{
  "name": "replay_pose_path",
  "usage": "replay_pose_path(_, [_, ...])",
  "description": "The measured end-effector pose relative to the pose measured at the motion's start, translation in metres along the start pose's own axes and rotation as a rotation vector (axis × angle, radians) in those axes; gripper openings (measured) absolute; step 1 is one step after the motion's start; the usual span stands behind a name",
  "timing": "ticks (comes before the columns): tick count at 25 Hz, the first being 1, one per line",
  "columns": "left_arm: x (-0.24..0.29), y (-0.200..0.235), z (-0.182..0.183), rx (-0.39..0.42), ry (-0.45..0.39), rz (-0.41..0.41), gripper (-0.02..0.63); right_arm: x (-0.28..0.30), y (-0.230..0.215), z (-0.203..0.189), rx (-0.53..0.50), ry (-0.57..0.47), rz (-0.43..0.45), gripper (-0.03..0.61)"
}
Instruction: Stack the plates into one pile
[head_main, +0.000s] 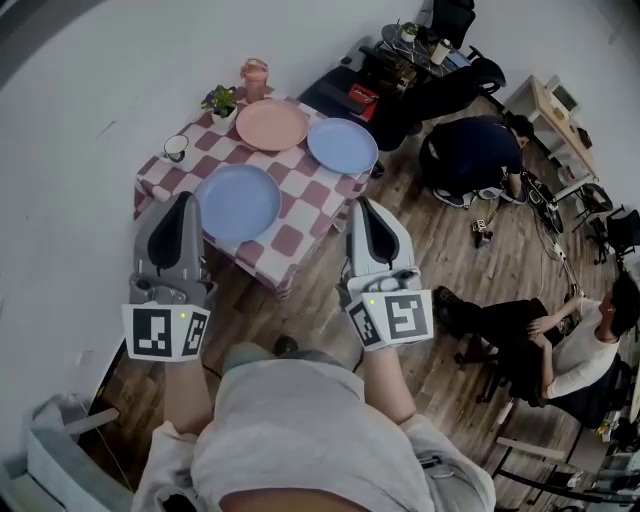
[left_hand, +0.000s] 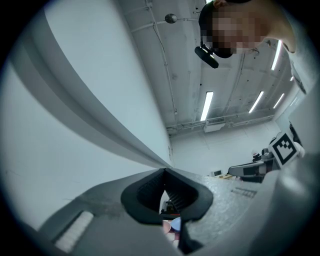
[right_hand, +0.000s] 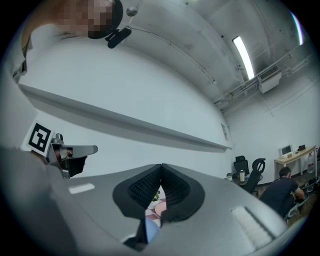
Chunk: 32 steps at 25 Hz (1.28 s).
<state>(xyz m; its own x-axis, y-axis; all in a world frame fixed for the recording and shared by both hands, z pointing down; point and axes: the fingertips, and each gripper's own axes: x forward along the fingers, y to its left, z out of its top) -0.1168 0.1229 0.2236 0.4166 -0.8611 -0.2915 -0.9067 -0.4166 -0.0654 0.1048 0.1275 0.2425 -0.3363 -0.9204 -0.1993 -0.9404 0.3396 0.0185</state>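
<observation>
In the head view, a pink plate (head_main: 271, 124), a far blue plate (head_main: 342, 145) and a near blue plate (head_main: 238, 202) lie apart on the surface (head_main: 300, 190), with open floor (head_main: 440, 250) around. They look light, stiff and slick; we would pinch a rim. The left gripper view shows our left gripper (left_hand: 164, 172) clenched, empty. The right gripper view shows our right gripper (right_hand: 161, 167) the same.

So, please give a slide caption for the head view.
Left tool and right tool, both shut, near a table with two blue plates and a pink plate, unstacked.
</observation>
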Motion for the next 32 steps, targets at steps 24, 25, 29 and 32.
replay_pose_path(24, [0.131,0.078,-0.066,-0.054,0.069,-0.19,0.005,0.14,-0.027,-0.05,0.025,0.047,-0.13,-0.005])
replay_pose_path(25, [0.139,0.084,-0.072,-0.06,0.079,-0.2,0.005,0.148,-0.027,-0.053,0.027,0.053,-0.138,-0.005])
replay_pose_path(29, [0.167,0.102,-0.102,-0.097,0.144,-0.243,0.005,0.173,-0.027,-0.072,0.03,0.1,-0.171,-0.005])
replay_pose_path(32, [0.182,0.11,-0.131,-0.13,0.224,-0.273,0.005,0.185,-0.028,-0.091,0.049,0.156,-0.196,-0.005])
